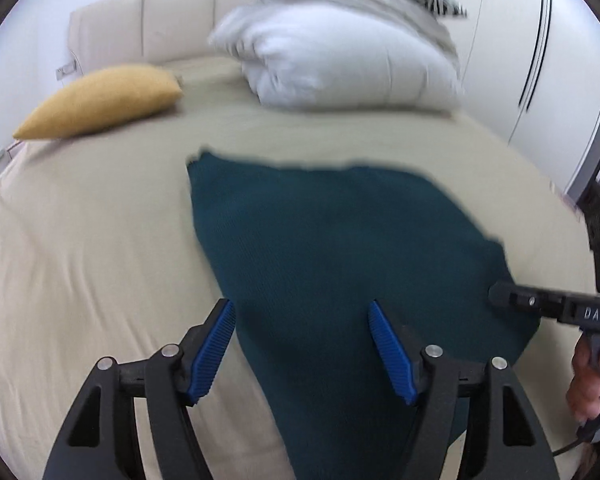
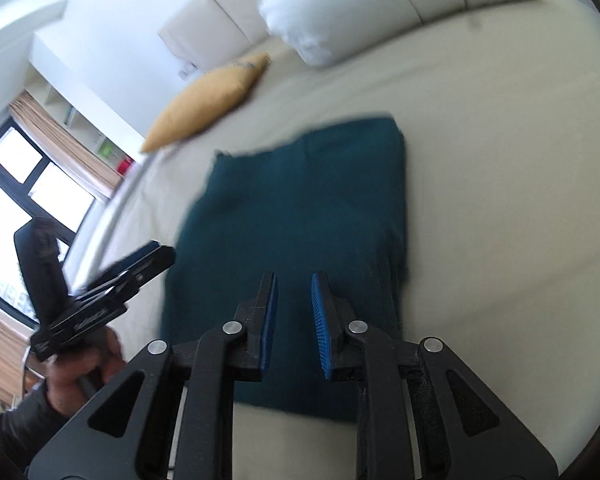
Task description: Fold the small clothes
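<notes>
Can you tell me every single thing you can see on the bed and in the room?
teal cloth: one, dark teal, lying flat in the middle of the bed, folded over along its right side
bed sheet: one, beige, covering the bed
small cushion: one, mustard yellow, near the head of the bed on the left
white duvet: one, bundled at the head of the bed, with striped fabric piled on top
headboard: one, cream, padded
window: one, dark frame, tan curtain beside it, far left
left gripper: black with blue pads, jaws wide apart over the cloth, holding nothing
right gripper: black with blue pads, jaws narrowly apart, nothing between them
hands: two, each holding a gripper
</notes>
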A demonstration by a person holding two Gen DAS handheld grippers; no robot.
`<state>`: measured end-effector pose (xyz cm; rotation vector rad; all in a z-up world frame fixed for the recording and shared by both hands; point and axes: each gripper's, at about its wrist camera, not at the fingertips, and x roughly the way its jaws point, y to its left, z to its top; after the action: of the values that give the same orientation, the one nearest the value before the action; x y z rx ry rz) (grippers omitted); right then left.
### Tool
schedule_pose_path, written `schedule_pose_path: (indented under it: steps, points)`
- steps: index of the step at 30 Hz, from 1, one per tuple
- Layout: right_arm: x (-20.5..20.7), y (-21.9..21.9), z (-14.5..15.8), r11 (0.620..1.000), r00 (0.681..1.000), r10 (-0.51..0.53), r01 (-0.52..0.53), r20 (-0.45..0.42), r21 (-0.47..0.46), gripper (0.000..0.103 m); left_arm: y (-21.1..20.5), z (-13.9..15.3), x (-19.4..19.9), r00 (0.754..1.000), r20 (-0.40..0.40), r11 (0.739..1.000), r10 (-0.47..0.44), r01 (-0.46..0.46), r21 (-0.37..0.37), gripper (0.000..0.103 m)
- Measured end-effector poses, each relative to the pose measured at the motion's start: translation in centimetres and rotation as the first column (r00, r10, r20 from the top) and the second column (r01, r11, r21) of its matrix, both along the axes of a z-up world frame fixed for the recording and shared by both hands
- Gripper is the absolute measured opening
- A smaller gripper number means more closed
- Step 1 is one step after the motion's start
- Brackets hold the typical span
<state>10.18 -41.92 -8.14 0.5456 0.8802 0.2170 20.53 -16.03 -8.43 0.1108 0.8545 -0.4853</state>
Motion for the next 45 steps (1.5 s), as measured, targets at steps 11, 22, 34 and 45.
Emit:
schedule_pose_path:
  steps: [11,22,34,45]
  points:
    - [-7.1,-2.1,1.6,0.997,0.997,-0.075,0.075,0.025,-0.012,0.061,4.8,1.8,-1.3,0.997,-0.039,0.984,0.068,-0.073,-0.160,0.078]
    - [-0.8,-5.4,2.2,0.990,0.993,-0.111,0.108,0.026,0.092,0.076,5.8,1.5,4.5,0.979,-0.188,0.943,0.073,-0.129,-0.307,0.093]
    - [8.2,-4.2,-3.1,0.987,0.989,0.007,0.018,-0.150,0.161,0.031,1.6,-2.8,7.5,0.942,-0.336,0.959,0.010,-0.105,-0.264,0.069]
    - [7.9,3.3,1.1,0.956,0.990,-0.030,-0.012,-0.138,-0.295,0.020,1.9,0.3,4.1,0.964,-0.262,0.990,0.033,-0.067,-0.121,0.047]
